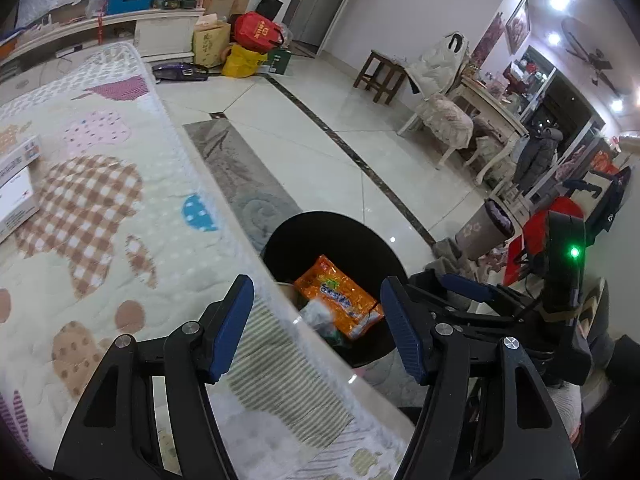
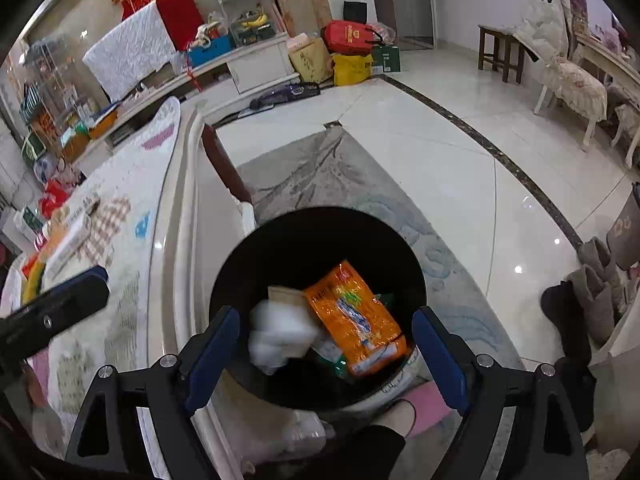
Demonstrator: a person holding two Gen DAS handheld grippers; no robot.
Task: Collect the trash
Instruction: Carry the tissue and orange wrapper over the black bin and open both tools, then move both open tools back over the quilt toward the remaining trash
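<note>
Your right gripper (image 2: 326,356) hangs directly over the black bin (image 2: 240,264), its blue pads spread wide and nothing between them. Your left gripper (image 1: 316,328) is likewise released and empty, poised over the edge of the quilted surface (image 1: 120,200), with the bin (image 1: 360,236) just beyond at 12 o'clock.

Inside the bin, the collected trash lies loose. An orange snack wrapper (image 2: 356,320) sits at 1 o'clock from the right gripper, glossy, crinkled film. Judged light, slippery and easily crushed; a pinch on a sealed end seam would hold best. Beside it at 11 o'clock a white crumpled item (image 2: 280,332), blurred, looks like soft tissue or plastic and should compress freely. A tan card piece (image 2: 286,294) shows behind it, apparently stiff.

The bin is round, smooth-walled and dark, standing on a grey patterned rug (image 2: 320,172) close beside the surface.

On the quilt, at 9 o'clock in the left view, a white carton (image 1: 16,192) remains, flat-sided and rigid; whether it is trash cannot be told. Beyond lies polished tile floor (image 1: 320,128).
</note>
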